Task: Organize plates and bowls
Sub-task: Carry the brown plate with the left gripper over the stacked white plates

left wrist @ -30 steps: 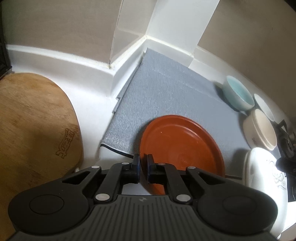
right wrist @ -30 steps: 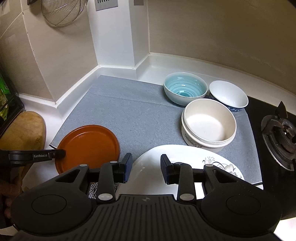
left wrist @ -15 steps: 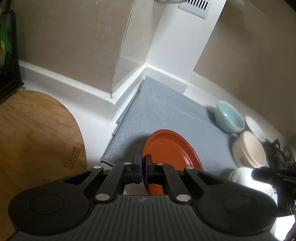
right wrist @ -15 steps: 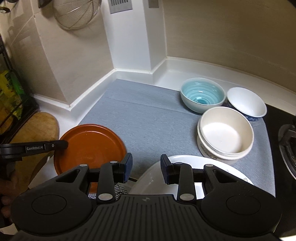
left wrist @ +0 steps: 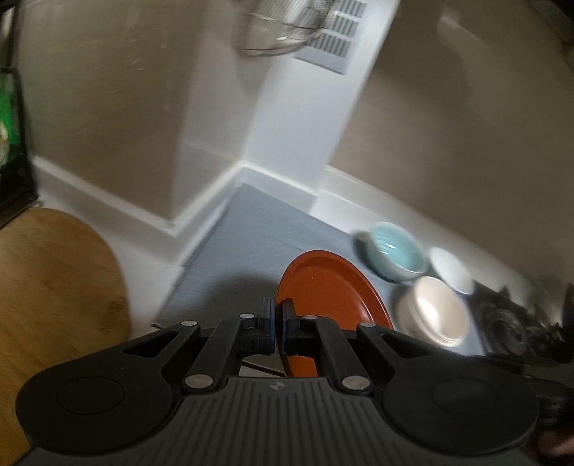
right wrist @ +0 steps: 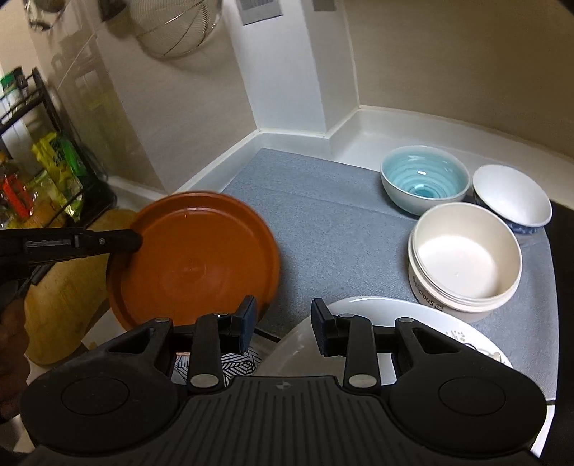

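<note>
My left gripper (left wrist: pixel 278 322) is shut on the rim of an orange plate (left wrist: pixel 330 290) and holds it tilted above the grey mat (right wrist: pixel 323 215); the plate also shows in the right wrist view (right wrist: pixel 193 258), with the left gripper (right wrist: pixel 134 240) clamped on its left edge. My right gripper (right wrist: pixel 283 324) is open and empty above a white patterned plate (right wrist: pixel 412 315). A light blue bowl (right wrist: pixel 425 177), a white bowl with a blue outside (right wrist: pixel 511 195) and a cream bowl (right wrist: pixel 466 254) stand on the mat's right side.
A wooden cutting board (left wrist: pixel 53 286) lies left of the mat. A black rack (right wrist: pixel 39 157) with bottles stands at far left. A wire strainer (right wrist: pixel 172 25) hangs on the wall. A gas burner (left wrist: pixel 509 326) is on the right. A black-and-white patterned dish (right wrist: pixel 229 369) lies under my right gripper.
My left gripper has lifted the orange plate off the mat and tilted it up. My right gripper has stayed open and risen a little.
</note>
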`<state>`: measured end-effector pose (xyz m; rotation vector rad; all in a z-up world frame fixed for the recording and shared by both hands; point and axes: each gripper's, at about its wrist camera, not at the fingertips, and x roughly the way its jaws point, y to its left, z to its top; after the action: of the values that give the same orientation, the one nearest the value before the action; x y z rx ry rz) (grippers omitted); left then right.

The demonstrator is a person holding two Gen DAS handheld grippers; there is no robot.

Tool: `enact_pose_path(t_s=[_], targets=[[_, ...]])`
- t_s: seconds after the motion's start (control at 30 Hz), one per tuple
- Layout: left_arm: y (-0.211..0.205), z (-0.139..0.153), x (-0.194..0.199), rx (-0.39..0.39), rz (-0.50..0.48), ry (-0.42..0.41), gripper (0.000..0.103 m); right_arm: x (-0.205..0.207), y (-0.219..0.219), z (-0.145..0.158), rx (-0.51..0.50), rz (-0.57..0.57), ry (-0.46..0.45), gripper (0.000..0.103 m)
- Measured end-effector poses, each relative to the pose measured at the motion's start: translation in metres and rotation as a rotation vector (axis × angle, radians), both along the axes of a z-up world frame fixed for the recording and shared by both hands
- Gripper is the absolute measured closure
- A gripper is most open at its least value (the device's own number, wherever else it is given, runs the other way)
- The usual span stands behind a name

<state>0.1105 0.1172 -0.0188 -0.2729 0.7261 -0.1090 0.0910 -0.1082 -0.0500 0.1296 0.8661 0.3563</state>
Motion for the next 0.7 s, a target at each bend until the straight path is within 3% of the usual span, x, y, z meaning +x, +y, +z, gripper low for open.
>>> enact_pose_path(t_s=[0.2,0.33,0.57,0.7], targets=[[-0.034,-0.01,-0.005,-0.111,-0.088,0.065,0.1,-0.013,-0.035,-0.006,0.032,-0.08,0.03,0.067],[-0.058,-0.026,-0.005,-0.145,-0.142,0.129,0.1,-0.032,-0.065,-0.014,0.043,-0.15,0.052,0.069],[-0.104,-0.053,-0.004,-0.082,-0.215,0.204,0.1,-0.059,-0.1,-0.029,0.003,-0.239,0.096,0.087],[-0.118,-0.068,0.001,-0.035,-0.221,0.224,0.1,-0.065,-0.11,-0.034,-0.028,-0.247,0.101,0.087]])
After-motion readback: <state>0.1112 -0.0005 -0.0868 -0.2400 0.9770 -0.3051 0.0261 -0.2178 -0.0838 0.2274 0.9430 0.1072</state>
